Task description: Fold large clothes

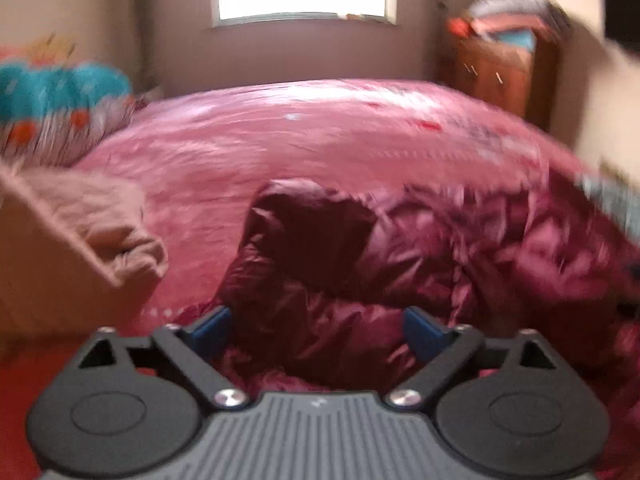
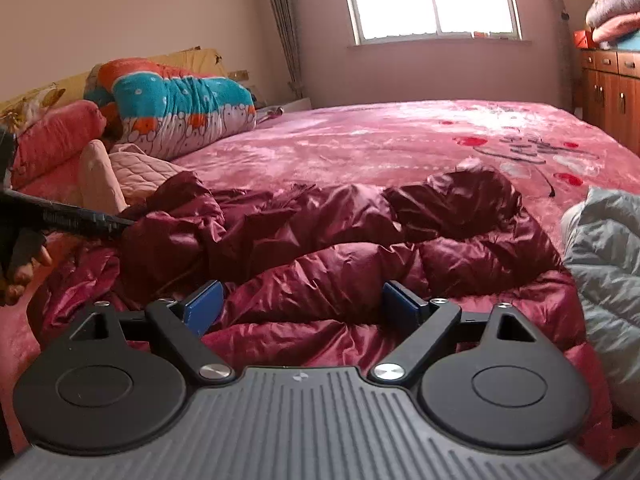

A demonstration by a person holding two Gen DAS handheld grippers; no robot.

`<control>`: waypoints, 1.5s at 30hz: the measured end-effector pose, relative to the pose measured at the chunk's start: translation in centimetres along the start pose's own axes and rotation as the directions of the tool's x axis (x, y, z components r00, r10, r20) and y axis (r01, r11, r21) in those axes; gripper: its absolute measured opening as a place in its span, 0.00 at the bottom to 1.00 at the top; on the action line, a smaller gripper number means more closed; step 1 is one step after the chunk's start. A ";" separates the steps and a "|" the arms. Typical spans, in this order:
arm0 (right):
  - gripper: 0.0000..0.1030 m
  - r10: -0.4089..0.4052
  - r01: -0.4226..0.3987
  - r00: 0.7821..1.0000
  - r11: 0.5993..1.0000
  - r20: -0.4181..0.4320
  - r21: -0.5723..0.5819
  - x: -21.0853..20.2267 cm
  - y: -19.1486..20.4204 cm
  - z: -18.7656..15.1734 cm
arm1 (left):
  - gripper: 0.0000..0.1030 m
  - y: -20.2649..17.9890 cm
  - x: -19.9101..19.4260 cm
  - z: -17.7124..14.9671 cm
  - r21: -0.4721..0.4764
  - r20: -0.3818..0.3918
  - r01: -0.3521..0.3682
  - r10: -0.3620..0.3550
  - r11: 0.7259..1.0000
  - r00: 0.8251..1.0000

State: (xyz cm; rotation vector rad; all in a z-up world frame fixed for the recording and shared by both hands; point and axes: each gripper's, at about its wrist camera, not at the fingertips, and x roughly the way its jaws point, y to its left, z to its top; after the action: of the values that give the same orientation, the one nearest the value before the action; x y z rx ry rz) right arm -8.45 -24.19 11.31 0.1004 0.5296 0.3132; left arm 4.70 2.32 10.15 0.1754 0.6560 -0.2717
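A dark red puffy down jacket lies crumpled on the near part of the pink bed; it also shows in the right wrist view. My left gripper is open, its blue pads wide apart just above the jacket's near edge; the view is blurred. My right gripper is open and empty, low over the jacket's near part. The left gripper's black body shows at the left edge of the right wrist view, touching the jacket's left end.
The pink bedspread stretches to the window wall. A pale grey-blue puffy garment lies at the right. Pink quilted cloth and a teal-orange rolled blanket lie at the left. A wooden cabinet stands at the right.
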 end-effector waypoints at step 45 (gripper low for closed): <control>1.00 -0.306 0.291 0.948 0.945 0.090 0.148 4.1 -2.3 2.8 | 0.45 -3.8 -2.1 3.0 -0.053 0.192 -0.122 0.130 0.991 0.973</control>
State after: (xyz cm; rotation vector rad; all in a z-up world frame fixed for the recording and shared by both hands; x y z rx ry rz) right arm -3.06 -25.12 11.36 0.1637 0.4457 -0.0260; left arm 3.67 -1.65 13.57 0.1486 0.4530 -0.1509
